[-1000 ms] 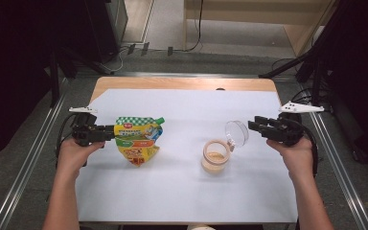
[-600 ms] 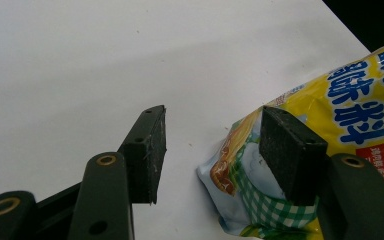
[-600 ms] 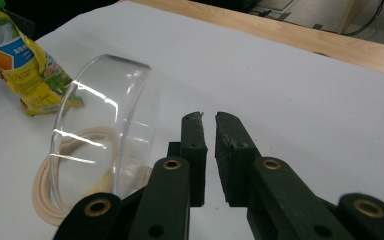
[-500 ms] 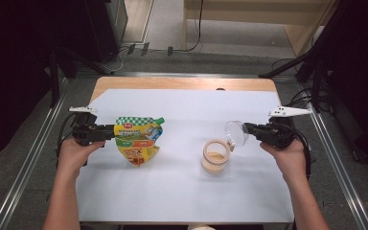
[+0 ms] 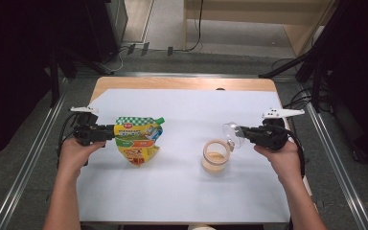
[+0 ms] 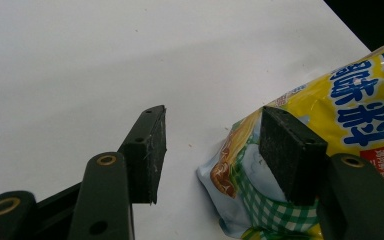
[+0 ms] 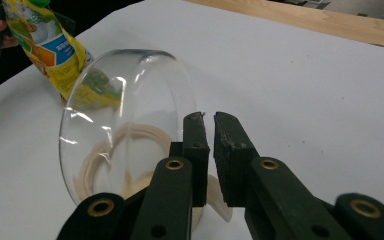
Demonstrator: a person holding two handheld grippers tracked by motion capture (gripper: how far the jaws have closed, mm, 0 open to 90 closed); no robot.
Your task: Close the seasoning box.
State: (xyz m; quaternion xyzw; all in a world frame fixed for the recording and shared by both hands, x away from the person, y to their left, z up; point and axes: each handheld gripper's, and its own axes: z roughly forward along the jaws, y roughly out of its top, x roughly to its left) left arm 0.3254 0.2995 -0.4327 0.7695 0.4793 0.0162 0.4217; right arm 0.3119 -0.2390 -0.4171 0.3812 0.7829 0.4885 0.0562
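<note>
Two hand-held black two-jaw grippers over a white sheet-covered table point(image 5: 182, 191), wooden edge at 12 o'clock. Left gripper point(image 5: 109, 133) at 9 o'clock of the table, jaws spread wide; in the left gripper view point(image 6: 210, 150) one pad sits against the edge of a yellow-green printed plastic spout pouch point(image 6: 330, 125), the other pad clear of it, so no real clamp. Pouch point(image 5: 138, 139) lies flat on the sheet, green cap toward 1 o'clock. Right gripper point(image 5: 242, 135) at 3 o'clock, jaws nearly closed, pinching the rim of a clear round lid point(image 5: 232, 134), lid tilted on edge; in the right gripper view point(image 7: 207, 150) lid point(image 7: 120, 120) stands at 10 o'clock of the jaws. Small clear jar with beige contents point(image 5: 216, 155) upright just at 7 o'clock of the lid, mouth uncovered. Pouch and jar well apart
</note>
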